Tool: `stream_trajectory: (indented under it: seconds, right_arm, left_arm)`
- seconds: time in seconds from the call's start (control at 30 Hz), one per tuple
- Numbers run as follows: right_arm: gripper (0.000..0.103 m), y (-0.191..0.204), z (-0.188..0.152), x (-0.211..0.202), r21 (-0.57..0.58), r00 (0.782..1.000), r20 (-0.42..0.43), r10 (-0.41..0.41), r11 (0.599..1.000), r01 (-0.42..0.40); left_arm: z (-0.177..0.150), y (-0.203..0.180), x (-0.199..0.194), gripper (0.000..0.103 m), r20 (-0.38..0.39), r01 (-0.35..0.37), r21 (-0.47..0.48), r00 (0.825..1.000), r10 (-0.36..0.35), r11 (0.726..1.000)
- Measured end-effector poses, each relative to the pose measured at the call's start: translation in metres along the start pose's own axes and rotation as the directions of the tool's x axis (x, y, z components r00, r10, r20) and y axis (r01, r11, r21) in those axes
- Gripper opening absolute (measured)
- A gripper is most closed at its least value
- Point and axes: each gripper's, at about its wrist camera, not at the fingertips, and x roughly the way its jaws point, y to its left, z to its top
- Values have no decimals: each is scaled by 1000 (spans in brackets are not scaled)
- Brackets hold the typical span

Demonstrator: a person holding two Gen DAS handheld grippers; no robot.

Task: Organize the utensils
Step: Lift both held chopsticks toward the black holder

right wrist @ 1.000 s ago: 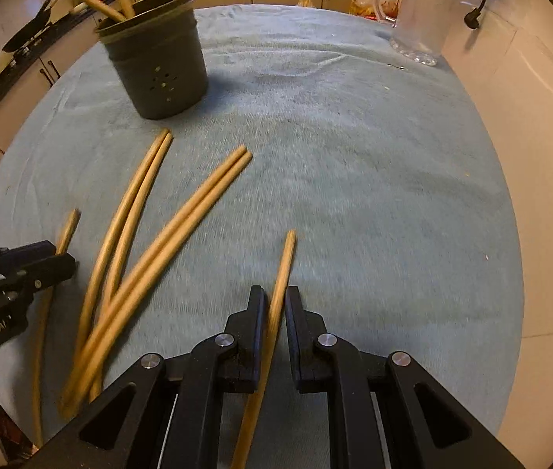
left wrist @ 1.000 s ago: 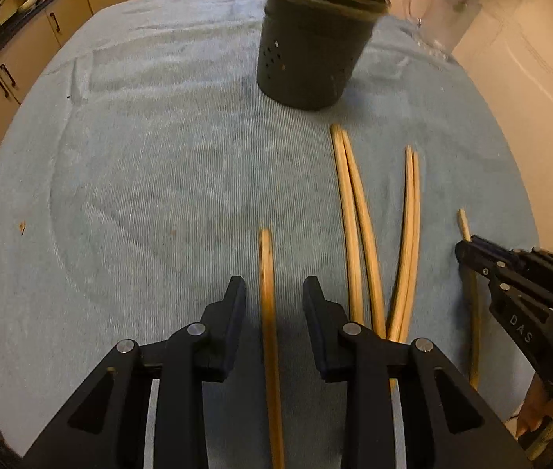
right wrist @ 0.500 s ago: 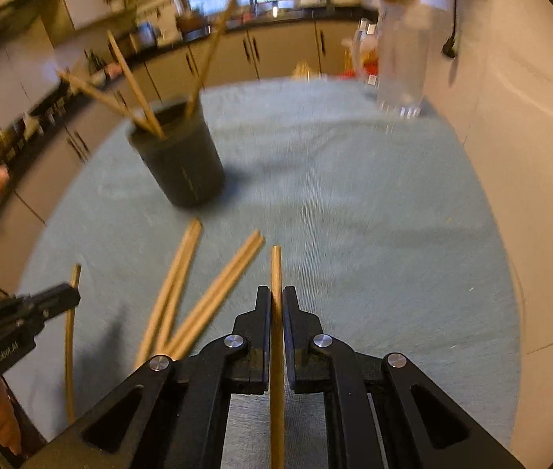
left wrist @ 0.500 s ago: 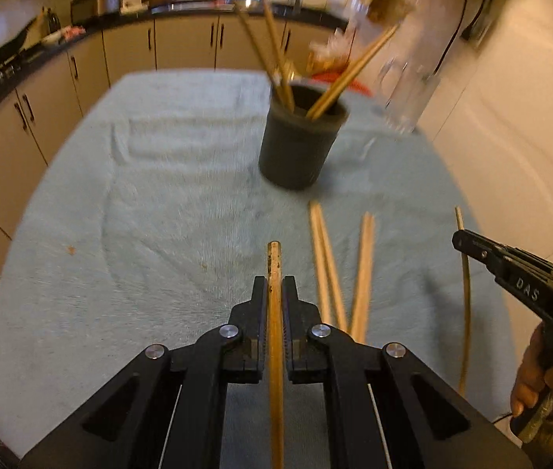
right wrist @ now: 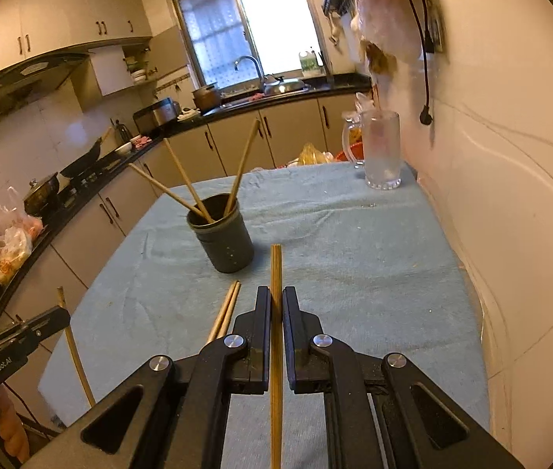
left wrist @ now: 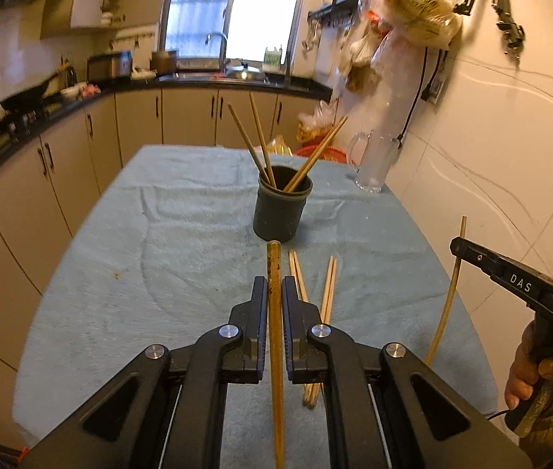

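A dark utensil cup (left wrist: 281, 211) stands mid-table on a blue-green cloth (left wrist: 159, 258) and holds three wooden chopsticks. It also shows in the right wrist view (right wrist: 223, 240). My left gripper (left wrist: 274, 291) is shut on a wooden chopstick (left wrist: 275, 312), held above the table, tip pointing at the cup. My right gripper (right wrist: 275, 301) is shut on another chopstick (right wrist: 275, 312), also raised. The right gripper and its chopstick (left wrist: 448, 297) show at the right of the left wrist view. Several loose chopsticks (left wrist: 325, 293) lie on the cloth in front of the cup.
A glass mug (left wrist: 374, 162) stands at the table's far right by the tiled wall. It also shows in the right wrist view (right wrist: 382, 152). Kitchen cabinets and a counter run along the left and back. Plastic bags hang on the wall above the mug.
Both grippers closed on a chopstick each and lifted them off the cloth. Both views have tilted up from the table to the kitchen.
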Motion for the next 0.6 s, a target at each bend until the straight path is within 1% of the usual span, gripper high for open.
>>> stream_trajectory:
  seconds: [0.13, 0.33, 0.47, 0.6]
  right_arm:
    - [6, 6, -4, -15, -23, 1000, 18, 13, 1000, -13]
    - [6, 15, -8, -35, -47, 998, 42, 38, 998, -36]
    - [6, 22, -6, -43, -63, 997, 66, 43, 997, -38]
    - [6, 24, 1, -42, -65, 996, 72, 47, 997, -42]
  left_arm:
    - [-6, -7, -17, 7, 32, -1, 27, 999, 0, 1000]
    - [-9, -10, -40, 7, 71, 26, 45, 997, -29, 999]
    - [-4, -11, -51, 7, 95, 33, 50, 995, -38, 998]
    - [9, -7, -53, 7, 101, 49, 35, 994, -52, 998]
